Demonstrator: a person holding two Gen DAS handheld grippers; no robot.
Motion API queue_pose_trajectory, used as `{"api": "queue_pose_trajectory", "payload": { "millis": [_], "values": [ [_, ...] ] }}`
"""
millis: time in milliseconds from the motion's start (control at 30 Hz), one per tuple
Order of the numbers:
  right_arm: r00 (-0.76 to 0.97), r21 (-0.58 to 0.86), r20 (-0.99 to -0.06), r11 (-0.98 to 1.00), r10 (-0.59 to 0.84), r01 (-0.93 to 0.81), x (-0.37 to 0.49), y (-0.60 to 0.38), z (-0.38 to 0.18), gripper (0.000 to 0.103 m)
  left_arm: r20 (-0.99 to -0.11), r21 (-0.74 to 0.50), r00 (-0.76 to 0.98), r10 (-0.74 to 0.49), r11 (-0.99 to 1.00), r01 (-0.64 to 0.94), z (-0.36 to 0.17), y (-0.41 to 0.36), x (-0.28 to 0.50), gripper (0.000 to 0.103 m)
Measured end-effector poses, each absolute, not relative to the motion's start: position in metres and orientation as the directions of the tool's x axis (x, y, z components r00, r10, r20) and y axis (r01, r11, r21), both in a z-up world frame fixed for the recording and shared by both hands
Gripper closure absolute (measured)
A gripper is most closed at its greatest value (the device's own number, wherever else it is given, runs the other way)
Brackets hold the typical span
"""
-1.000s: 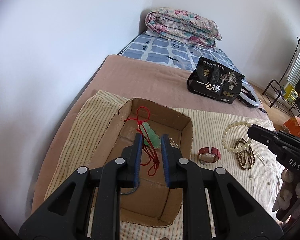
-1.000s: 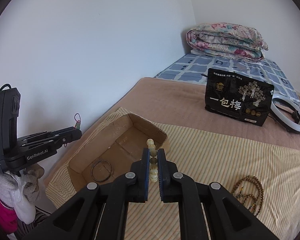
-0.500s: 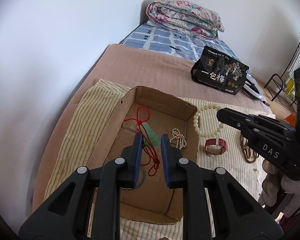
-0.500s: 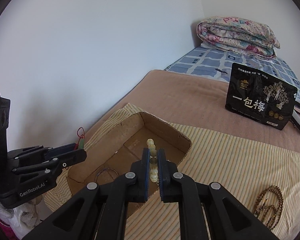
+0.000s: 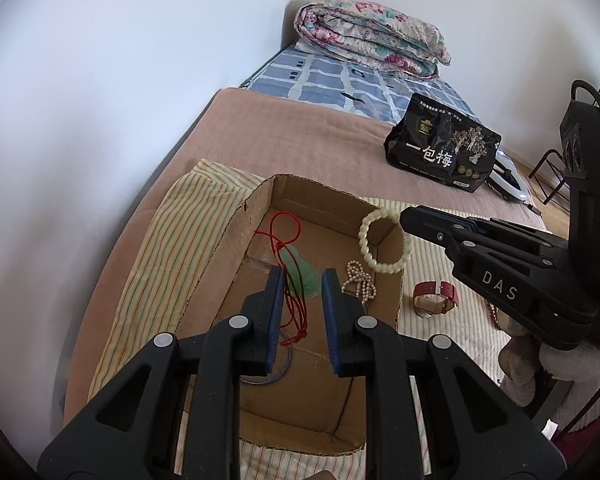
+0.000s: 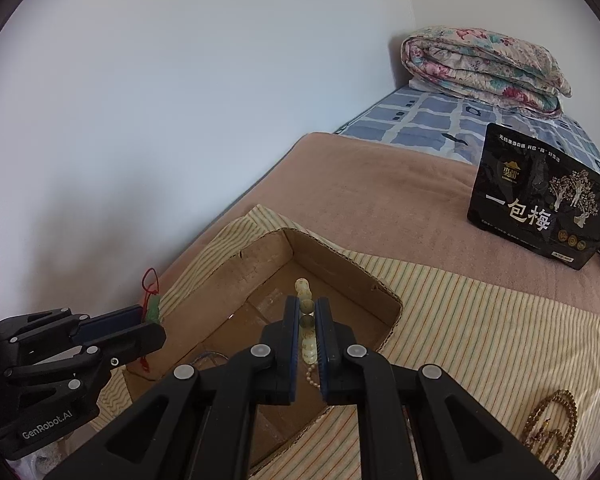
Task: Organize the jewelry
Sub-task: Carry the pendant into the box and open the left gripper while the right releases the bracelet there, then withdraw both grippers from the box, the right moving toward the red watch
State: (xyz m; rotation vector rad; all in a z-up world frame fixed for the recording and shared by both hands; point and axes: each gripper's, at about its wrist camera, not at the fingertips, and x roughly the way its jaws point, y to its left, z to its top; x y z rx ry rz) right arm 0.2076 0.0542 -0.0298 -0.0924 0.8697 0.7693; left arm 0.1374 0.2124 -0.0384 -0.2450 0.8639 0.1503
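An open cardboard box [image 5: 256, 196] [image 6: 340, 256] sits on a striped cloth [image 5: 168, 248]. My left gripper [image 5: 302, 274] [image 6: 148, 320] hangs over the box, shut on a green jade pendant [image 5: 300, 268] [image 6: 154, 308] whose red cord [image 5: 288, 224] loops up and dangles below. My right gripper [image 6: 308, 304] [image 5: 404, 216] reaches in from the right over the box's right wall. Its jaws are opening, with a cream bead bracelet [image 6: 302, 286] [image 5: 366, 248] still pressed between the pads. A pearl strand [image 5: 360, 284] and a thin bangle [image 5: 268, 378] lie inside the box.
A red-strapped watch [image 5: 436, 294] and a brown bead necklace [image 6: 552, 428] lie on the cloth right of the box. A black snack bag [image 6: 540, 208] stands on the brown blanket behind. A folded floral quilt [image 5: 372, 36] is at the far end; a wall runs along the left.
My right gripper has carried the cream bracelet leftward and down, from above the cloth to over the box's right side. The left gripper and pendant have stayed in place.
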Motion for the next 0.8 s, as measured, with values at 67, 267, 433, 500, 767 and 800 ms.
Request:
{"api": "queue_pose_trajectory", "payload": {
  "millis": [67,267,433,500,767,800],
  "values": [
    [0.407,0.221,-0.717,0.739,0.566,-0.637,0.208,0.055,-0.029,0.076,-0.764,-0.152,0.644,0.030,0.962,-0.226,-0.038,0.211,0.139,0.085],
    [0.426,0.216,-0.711,0.751,0.559,-0.625,0.208,0.054,-0.025,0.072,-0.761,-0.158,0.647,0.034,0.959,-0.236,-0.037,0.212,0.138,0.078],
    [0.437,0.209,-0.705,0.752,0.559,-0.626,0.205,0.049,-0.020,0.072,-0.755,-0.162,0.655,0.038,0.957,-0.242,-0.034,0.213,0.137,0.075],
    [0.441,0.207,-0.703,0.754,0.558,-0.623,0.204,0.046,-0.019,0.072,-0.755,-0.164,0.655,0.035,0.957,-0.240,-0.034,0.214,0.137,0.075],
    [0.462,0.201,-0.697,0.768,0.548,-0.608,0.201,0.031,-0.013,0.072,-0.742,-0.155,0.669,0.041,0.961,-0.231,-0.027,0.209,0.137,0.075],
    [0.466,0.200,-0.696,0.771,0.546,-0.605,0.201,0.028,-0.012,0.072,-0.741,-0.154,0.670,0.041,0.961,-0.229,-0.026,0.207,0.137,0.075]
  ]
}}
